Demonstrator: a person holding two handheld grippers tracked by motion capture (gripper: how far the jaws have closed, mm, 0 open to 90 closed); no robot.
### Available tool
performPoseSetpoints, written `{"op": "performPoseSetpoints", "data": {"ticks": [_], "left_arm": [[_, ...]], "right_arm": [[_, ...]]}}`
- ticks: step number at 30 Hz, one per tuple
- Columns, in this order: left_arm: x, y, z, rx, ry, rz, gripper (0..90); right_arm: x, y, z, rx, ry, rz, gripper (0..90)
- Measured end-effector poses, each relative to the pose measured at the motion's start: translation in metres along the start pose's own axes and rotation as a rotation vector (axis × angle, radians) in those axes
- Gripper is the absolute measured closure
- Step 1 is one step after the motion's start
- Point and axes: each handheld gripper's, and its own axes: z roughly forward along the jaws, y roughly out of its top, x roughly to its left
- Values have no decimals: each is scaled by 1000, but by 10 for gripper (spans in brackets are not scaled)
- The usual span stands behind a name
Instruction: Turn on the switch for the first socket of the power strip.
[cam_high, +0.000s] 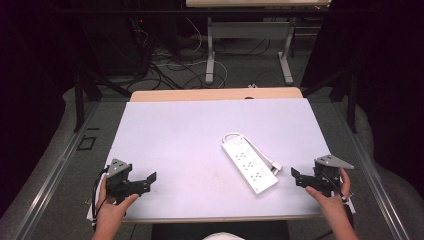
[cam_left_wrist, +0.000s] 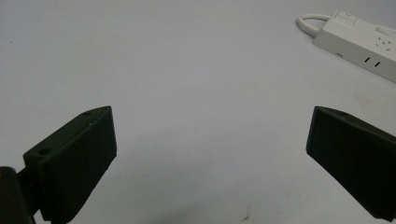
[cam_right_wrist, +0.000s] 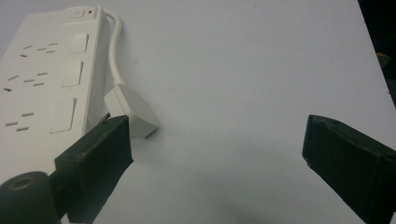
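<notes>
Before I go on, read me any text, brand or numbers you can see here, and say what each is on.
No readable text.
Power strip: no brand or rating readable; its switch carries a faint mark, too blurred to read, beside a red dot.
Plug: blank on the faces shown.
Table and both grippers: no lettering visible.

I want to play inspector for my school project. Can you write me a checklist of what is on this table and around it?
Surface: pale lilac-white flat table top, with a tan wooden edge at its far side.
Job's things: white plastic power strip with a red-lit switch, lying flat and diagonal; its white plug rests beside it.
Clutter: nothing seen.
Grippers: left gripper open, holding nothing, near the front left corner; right gripper open, holding nothing, fingers close to the plug.
Cables: the strip's white cord loops round its far end; a black cable trails from each gripper.
Surroundings: dark room, grey floor, tangled wires on the floor beyond, white table legs.
</notes>
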Motion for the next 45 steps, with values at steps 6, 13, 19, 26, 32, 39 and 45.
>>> {"op": "performPoseSetpoints", "data": {"ticks": [6, 13, 19, 26, 32, 39, 45], "left_arm": [[0, -1, 0, -6, 1, -7, 17], [-2, -2, 0, 2, -5, 0, 18], [-2, -2, 0, 6, -7, -1, 23], [-2, -3, 0, 6, -5, -1, 30], [-2, -3, 0, 7, -6, -1, 37], [-2, -3, 0, 11, 2, 0, 48], [-1, -3, 0, 13, 5, -6, 55]], "right_arm": [[1, 1, 1, 2, 5, -8, 118], [1, 3, 0, 8, 11, -23, 159], [1, 4, 4, 35, 40, -27, 235], [4, 4, 7, 75, 77, -39, 294], [6, 6, 9, 89, 92, -56, 302], [9, 13, 11, 108, 112, -82, 304], [10, 17, 14, 174, 122, -81, 310]]}}
